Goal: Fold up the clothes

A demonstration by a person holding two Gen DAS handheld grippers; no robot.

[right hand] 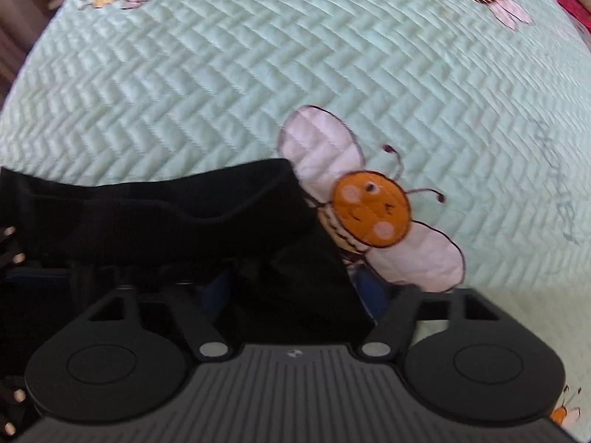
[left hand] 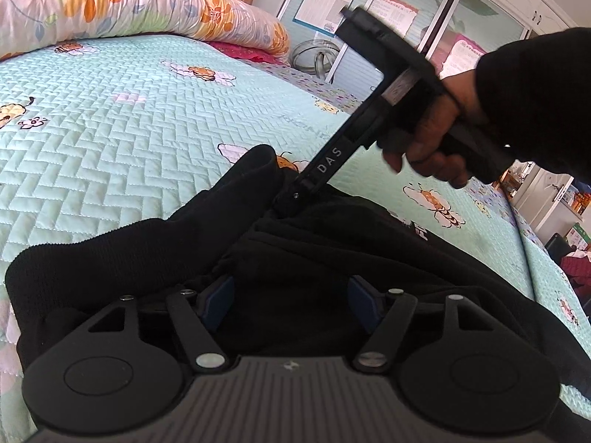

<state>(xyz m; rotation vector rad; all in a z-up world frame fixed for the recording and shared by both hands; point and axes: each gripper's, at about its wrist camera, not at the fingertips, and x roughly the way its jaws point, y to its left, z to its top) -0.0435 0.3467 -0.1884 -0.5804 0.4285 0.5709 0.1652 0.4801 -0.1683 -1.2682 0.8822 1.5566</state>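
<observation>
Two hand-held grippers work a black garment (left hand: pixel 295 258) lying on a mint quilted bedspread (left hand: pixel 110 129) printed with bees. The left gripper (left hand: pixel 291 295) stands with its blue pads (left hand: pixel 219 301) parted, dark cloth bunched between them but not visibly pinched. At one o'clock from it, a hand (left hand: pixel 432 136) in a black sleeve (left hand: pixel 535 92) angles the right gripper (right hand: pixel 295 288) steeply down into the garment's far edge; cloth lies between its fingers, though whether they clamp it cannot be told.
</observation>
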